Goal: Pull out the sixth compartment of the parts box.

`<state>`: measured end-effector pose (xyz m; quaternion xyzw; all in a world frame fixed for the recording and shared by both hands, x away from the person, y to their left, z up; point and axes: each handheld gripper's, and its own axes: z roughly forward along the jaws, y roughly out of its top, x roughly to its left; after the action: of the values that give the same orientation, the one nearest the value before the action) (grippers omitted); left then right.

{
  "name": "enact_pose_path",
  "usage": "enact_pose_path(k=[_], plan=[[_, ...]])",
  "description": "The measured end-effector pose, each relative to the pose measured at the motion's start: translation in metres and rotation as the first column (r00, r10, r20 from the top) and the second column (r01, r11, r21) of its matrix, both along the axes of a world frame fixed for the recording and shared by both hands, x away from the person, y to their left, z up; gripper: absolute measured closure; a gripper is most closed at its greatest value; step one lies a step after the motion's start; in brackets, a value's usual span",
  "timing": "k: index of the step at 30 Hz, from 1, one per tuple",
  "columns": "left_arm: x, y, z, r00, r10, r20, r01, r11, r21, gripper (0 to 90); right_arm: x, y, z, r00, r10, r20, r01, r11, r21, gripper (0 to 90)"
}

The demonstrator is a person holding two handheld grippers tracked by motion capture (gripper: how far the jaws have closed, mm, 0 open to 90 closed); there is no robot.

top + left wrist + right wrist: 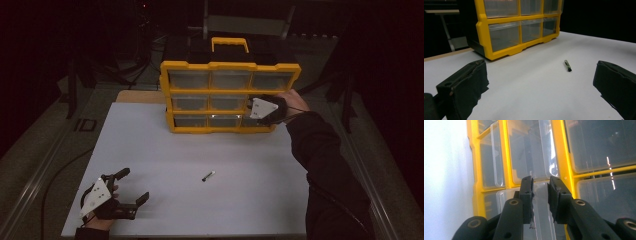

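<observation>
- The right hand-held gripper [248,111] was at the right end of the yellow organiser [230,65], level with the seam between its middle and bottom rows of clear drawers.
- In the right gripper view the right hand-held gripper [541,185] had its jaws drawn close together, with a narrow gap between the pads.
- A clear drawer [541,202] lay just under and between those jaws, its thin edge running along the inner face of one jaw; whether the pads actually pressed on it could not be told.
- The left hand-held gripper [134,186] sat low at the near left corner of the white tabletop [165,145], well apart from the organiser.
- Its jaws stood wide apart and held nothing; in the left gripper view only bare tabletop lay between them.
- A small pen-like item [208,175] with a dark tip lay flat on the tabletop, between the left hand-held gripper and the organiser, touching neither.
- The organiser stood upright at the far edge of the tabletop, its yellow carry handle [230,43] on top.
</observation>
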<state>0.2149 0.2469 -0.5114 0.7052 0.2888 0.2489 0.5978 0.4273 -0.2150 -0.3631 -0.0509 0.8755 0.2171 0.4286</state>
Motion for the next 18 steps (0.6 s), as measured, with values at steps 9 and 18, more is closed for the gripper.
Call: enact_pose_path(k=[9, 18], plan=[[0.000, -0.001, 0.000, 1.0000, -0.004, -0.001, 0.004, 1.0000, 0.005, 0.0, -0.008, -0.002, 0.002, 0.9996, 0.011, -0.026, -0.011, 1.000, 0.005, 74.1], [0.000, 0.000, 0.000, 1.0000, -0.005, 0.000, 0.005, 1.0000, 0.005, 0.0, -0.021, -0.002, 0.003, 0.9990, 0.007, -0.044, -0.007, 1.000, 0.001, 74.0]])
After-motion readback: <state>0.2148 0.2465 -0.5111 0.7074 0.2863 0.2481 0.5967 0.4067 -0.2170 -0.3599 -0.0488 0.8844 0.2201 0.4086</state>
